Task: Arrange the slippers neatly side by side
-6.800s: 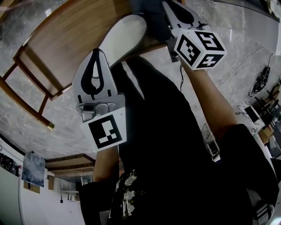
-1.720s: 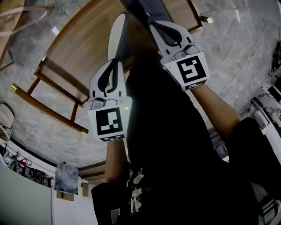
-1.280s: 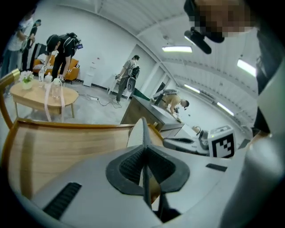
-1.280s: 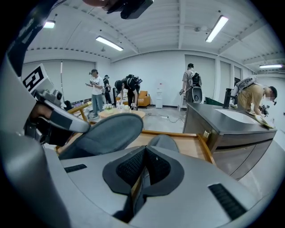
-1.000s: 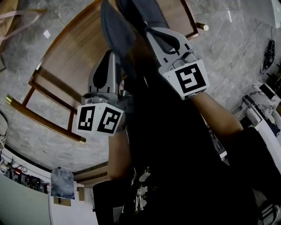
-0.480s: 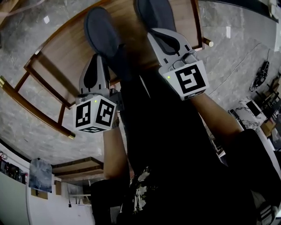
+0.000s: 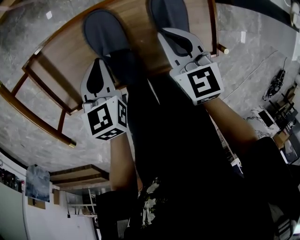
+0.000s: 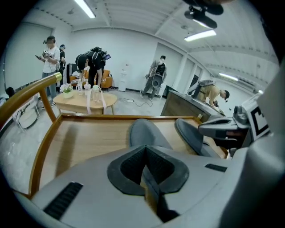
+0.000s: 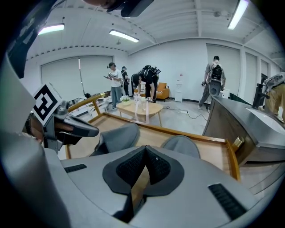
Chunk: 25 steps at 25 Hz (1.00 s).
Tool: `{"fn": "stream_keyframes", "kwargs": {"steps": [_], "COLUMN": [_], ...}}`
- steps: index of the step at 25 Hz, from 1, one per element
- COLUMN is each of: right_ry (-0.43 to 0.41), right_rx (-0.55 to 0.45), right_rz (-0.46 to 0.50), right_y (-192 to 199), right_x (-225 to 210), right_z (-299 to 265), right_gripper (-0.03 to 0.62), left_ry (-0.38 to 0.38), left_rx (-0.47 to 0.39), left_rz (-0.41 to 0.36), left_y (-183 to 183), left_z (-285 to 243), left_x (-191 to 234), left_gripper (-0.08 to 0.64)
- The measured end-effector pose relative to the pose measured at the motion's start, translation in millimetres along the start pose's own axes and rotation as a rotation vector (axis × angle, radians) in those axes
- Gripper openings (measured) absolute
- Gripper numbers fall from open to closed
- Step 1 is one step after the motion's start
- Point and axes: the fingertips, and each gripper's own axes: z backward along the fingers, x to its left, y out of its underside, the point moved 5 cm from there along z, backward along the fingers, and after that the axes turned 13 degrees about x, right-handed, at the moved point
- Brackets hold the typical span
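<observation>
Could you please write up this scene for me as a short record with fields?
surface: wooden table with a raised rim
slippers: left slipper and right slipper, dark grey, side by side, bare wood between them
left gripper: at the left slipper's near end; jaws just closed, tips together, no slipper between them
right gripper: at the right slipper's near end; jaws together, nothing between them
background: people standing across the room

Grey marble floor [image 7: 262, 42], white walls [image 8: 133, 49]
</observation>
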Motion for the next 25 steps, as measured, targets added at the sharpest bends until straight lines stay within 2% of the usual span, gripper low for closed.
{"fn": "stream_keyframes", "kwargs": {"steps": [4, 8, 9, 12, 15, 16, 18, 19, 22, 25], "right_ry": [0.011, 0.01, 0.01, 0.017, 0.035, 0.041, 0.044, 0.044, 0.06, 0.065], "right_rx": [-0.008, -0.04, -0.045, -0.047, -0.036, -0.031, -0.027, -0.027, -0.019, -0.023], "right_rz": [-0.022, -0.035, -0.036, -0.046, -0.034, -0.022, -0.02, -0.031, -0.041, -0.041], "right_y": [0, -4, -4, -2, 2, 3, 6, 7, 11, 11], "right_x": [-4, -5, -6, -8, -10, -10, -10, -11, -17, -19], "right_z": [1, 4, 4, 6, 9, 10, 10, 10, 11, 10], "right_gripper": [-0.002, -0.002, 0.0, 0.0, 0.0, 0.0, 0.0, -0.002, 0.0, -0.002], "left_ry": [-0.015, 0.01, 0.016, 0.029, 0.026, 0.02, 0.011, 0.014, 0.025, 0.013], "left_rx": [-0.034, -0.074, -0.077, -0.048, 0.012, 0.04, 0.084, 0.089, 0.041, -0.032], "left_rz": [-0.036, -0.035, -0.031, -0.038, -0.075, -0.094, -0.123, -0.132, -0.159, -0.217], "left_y": [-7, -20, -21, -20, -14, -11, -9, -10, -19, -27], "left_z": [4, 5, 4, -3, -19, -26, -37, -40, -31, -13], "left_x": [-2, -7, -8, -13, -18, -19, -20, -20, -22, -26], "left_gripper": [0.003, 0.01, 0.062, 0.116, 0.126, 0.12, 0.037, 0.028, 0.018, 0.017]}}
